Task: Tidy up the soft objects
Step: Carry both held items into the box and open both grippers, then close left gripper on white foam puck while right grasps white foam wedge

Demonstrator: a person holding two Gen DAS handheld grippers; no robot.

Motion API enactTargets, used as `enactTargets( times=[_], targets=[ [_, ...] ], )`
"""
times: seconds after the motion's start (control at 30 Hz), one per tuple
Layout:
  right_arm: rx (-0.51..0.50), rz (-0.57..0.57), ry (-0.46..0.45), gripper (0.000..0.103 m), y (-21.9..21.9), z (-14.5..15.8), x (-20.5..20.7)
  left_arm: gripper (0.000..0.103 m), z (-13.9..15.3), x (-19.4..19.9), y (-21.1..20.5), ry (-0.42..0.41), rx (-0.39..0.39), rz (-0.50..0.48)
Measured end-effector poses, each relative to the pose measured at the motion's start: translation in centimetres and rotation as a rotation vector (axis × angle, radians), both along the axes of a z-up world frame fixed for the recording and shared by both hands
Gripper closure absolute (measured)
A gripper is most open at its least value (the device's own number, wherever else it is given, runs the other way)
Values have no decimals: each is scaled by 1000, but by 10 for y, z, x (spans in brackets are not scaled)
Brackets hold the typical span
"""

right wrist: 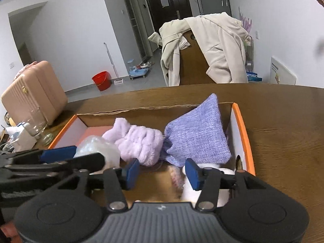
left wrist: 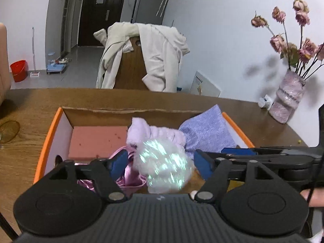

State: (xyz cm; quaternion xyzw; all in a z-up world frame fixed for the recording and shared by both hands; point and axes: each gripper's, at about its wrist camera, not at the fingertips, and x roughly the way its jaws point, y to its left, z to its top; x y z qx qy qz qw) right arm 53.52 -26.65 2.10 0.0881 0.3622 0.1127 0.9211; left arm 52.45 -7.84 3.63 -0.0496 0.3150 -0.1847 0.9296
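Iridescent pompom lies between the left tool's parted pads, untouched; right tool apart.

Box left corner free (right crowded)

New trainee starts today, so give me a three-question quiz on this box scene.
1. True or false: the purple pouch lies outside the box.
2. What is between the left gripper's fingers: A) a crinkly plastic ball, B) a glass, C) a sock?
3. What colour is the bucket on the floor?

Key: 1 false; 2 A; 3 red.
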Motion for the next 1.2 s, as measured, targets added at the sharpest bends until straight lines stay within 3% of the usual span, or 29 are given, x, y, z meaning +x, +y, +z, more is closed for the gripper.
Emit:
enactTargets(
  times=[0.13,0.3,0.43,0.53,0.77,0.93,1.07,1.2],
  targets=[
    [16,-3,-42,50,-8,16,-16,23,25,-15,6,-57,9,7],
    [-7,17,-133,43,-22,55,-66,20,63,-56,18,-129,35,31],
    [-39,31,-205,32,-36,76,-129,16,78,-111,25,-200,110,64],
    [-56,47,-247,30,-41,81,-178,14,77,-165,27,-249,133,81],
    [-26,24,-298,26,-47,58,-277,8,51,-268,16,-310,181,113],
    [22,-3,-262,26,-48,24,-330,7,19,-321,17,-207,97,98],
    [71,6,-199,26,-51,-2,-358,7,3,-342,15,-167,105,64],
    [55,-26,-185,26,-55,-8,-366,7,4,-343,9,-180,122,66]
  ],
)
